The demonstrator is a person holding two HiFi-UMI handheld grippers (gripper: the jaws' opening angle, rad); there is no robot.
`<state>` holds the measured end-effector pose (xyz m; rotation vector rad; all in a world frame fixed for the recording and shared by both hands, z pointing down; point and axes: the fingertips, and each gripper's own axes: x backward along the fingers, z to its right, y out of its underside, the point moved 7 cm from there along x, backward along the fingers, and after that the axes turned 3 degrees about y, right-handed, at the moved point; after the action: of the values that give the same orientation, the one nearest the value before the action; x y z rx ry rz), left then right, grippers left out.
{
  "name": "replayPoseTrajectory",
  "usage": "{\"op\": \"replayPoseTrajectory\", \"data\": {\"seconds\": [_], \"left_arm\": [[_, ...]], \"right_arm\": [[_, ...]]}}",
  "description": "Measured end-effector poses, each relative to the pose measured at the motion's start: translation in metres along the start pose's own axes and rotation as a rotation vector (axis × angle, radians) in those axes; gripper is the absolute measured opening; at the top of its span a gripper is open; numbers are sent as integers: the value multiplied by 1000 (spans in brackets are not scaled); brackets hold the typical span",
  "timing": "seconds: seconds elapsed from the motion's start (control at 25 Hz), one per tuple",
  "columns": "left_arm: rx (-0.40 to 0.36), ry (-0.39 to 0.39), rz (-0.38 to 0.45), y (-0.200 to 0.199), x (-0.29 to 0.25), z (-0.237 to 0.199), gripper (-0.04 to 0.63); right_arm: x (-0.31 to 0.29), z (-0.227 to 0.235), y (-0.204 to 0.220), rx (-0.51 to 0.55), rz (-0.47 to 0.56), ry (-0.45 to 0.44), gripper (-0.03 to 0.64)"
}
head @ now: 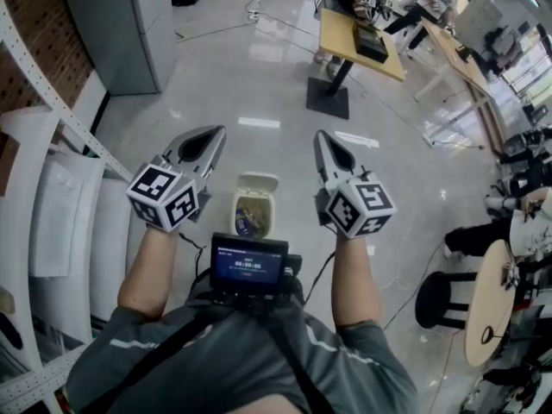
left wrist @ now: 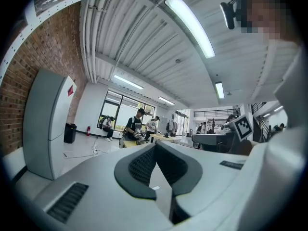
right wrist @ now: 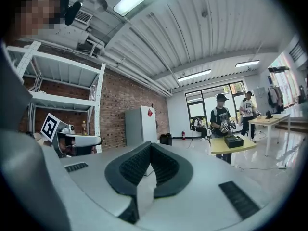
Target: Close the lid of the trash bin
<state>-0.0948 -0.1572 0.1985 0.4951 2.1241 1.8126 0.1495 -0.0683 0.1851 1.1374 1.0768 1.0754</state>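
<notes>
A small cream trash bin stands on the floor right in front of me, and rubbish shows inside it. Its lid is open, tipped back on the far side. I hold my left gripper up above and left of the bin, jaws together, nothing between them. Above and right of the bin my right gripper is also shut and empty. Both point away from me, well above the bin. The left gripper view and the right gripper view face out into the room, and neither shows the bin.
A white shelf rack and a grey cabinet line the left side. A yellow-topped table stands ahead. At the right are a round table, a black stool and seated people. A small screen hangs at my chest.
</notes>
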Motion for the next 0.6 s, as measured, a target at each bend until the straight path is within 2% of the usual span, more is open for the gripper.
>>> {"op": "replayPoseTrajectory", "data": {"seconds": [0.28, 0.6], "left_arm": [[26, 23, -45, 8, -21, -30, 2], [51, -24, -107, 23, -47, -49, 3]], "right_arm": [[-29, 9, 10, -31, -40, 31, 12], [-64, 29, 22, -33, -89, -26, 12]]}}
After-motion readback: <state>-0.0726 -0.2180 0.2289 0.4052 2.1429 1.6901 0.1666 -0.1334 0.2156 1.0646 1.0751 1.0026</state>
